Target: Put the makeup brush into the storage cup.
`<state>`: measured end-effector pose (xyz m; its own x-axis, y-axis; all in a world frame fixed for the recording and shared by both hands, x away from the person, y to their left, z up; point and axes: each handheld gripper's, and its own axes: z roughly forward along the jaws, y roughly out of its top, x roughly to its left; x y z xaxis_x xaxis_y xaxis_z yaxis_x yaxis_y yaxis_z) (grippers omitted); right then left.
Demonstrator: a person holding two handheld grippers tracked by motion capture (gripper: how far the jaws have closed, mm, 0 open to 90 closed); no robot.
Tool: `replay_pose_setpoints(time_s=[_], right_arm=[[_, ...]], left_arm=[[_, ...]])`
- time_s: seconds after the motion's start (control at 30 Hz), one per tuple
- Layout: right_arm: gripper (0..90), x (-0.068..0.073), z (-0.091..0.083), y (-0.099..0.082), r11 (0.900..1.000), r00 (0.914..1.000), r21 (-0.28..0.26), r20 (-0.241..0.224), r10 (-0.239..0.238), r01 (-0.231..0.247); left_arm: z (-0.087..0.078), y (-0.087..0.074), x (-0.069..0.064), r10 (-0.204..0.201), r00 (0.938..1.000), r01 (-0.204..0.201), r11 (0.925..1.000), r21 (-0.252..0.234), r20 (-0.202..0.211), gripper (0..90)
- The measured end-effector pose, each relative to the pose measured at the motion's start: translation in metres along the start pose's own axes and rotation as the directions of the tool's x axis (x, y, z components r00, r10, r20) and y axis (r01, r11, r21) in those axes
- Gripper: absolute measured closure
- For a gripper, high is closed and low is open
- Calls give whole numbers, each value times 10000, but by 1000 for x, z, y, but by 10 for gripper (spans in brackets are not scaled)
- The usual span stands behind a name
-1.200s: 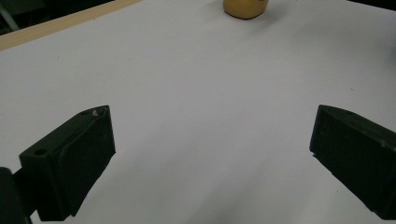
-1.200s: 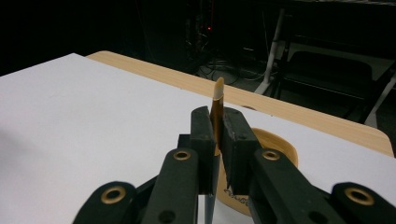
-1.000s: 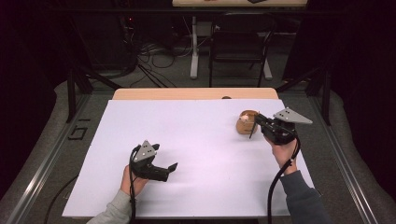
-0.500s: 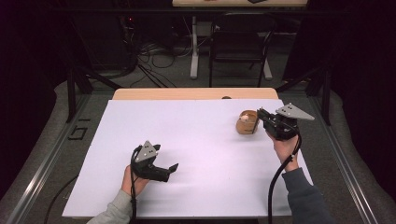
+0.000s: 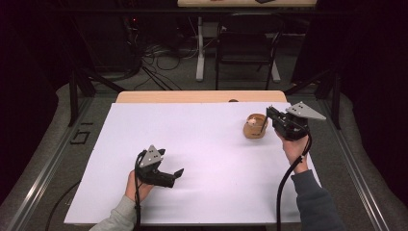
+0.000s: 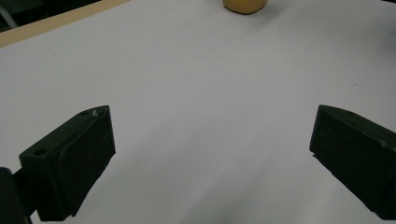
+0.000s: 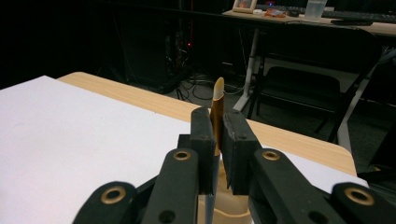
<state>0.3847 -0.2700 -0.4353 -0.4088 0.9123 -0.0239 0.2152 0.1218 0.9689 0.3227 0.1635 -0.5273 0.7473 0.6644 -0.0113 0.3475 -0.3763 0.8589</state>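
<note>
Brush [image 7: 217, 116] pinched upright in the right tool [image 7: 215, 135], long axis vertical, directly over the wooden cup [image 5: 255, 126] at right of centre in the high view. Left tool [image 5: 176, 174] sits spread and empty, lower left on the surface [image 5: 202, 139], well apart.

I see white sheet [image 5: 211, 144] on pale wood counter [image 5: 192, 96] | tan bowl [image 5: 255, 126] | stick [image 7: 217, 109] orange-brown, cream tip | both hand-held grippers black: left [image 5: 178, 173], right [image 5: 268, 111] | grey plates | sleeves: left light grey, right dark grey
</note>
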Motion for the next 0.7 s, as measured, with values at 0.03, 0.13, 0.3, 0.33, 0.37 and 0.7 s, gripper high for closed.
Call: replay_pose_setpoints(time_s=[0.03,0.13,0.3,0.33,0.37,0.7], right_arm=[[843,0,0,1,10000,10000,-46,36,43,-43],[843,-1,0,4,9999,10000,-129,86,9,-8],[844,-3,-1,8,9993,9999,-373,150,83,-77],[843,-3,-1,9,9992,9998,-389,148,105,-99],[843,-4,-1,10,9991,9998,-421,175,103,-96],[844,-2,2,13,9983,9996,-591,281,23,-6]], left_arm=[[0,0,0,-11,10000,11,10000,-5,13,0],[0,0,0,7,10000,-7,10000,7,-7,0],[0,0,0,-4,10000,4,10000,7,-38,0],[0,0,0,49,10000,-49,10000,20,-33,0],[1,0,0,59,10000,-59,10000,29,-41,0],[0,0,0,60,10000,-60,10000,9,-53,0]])
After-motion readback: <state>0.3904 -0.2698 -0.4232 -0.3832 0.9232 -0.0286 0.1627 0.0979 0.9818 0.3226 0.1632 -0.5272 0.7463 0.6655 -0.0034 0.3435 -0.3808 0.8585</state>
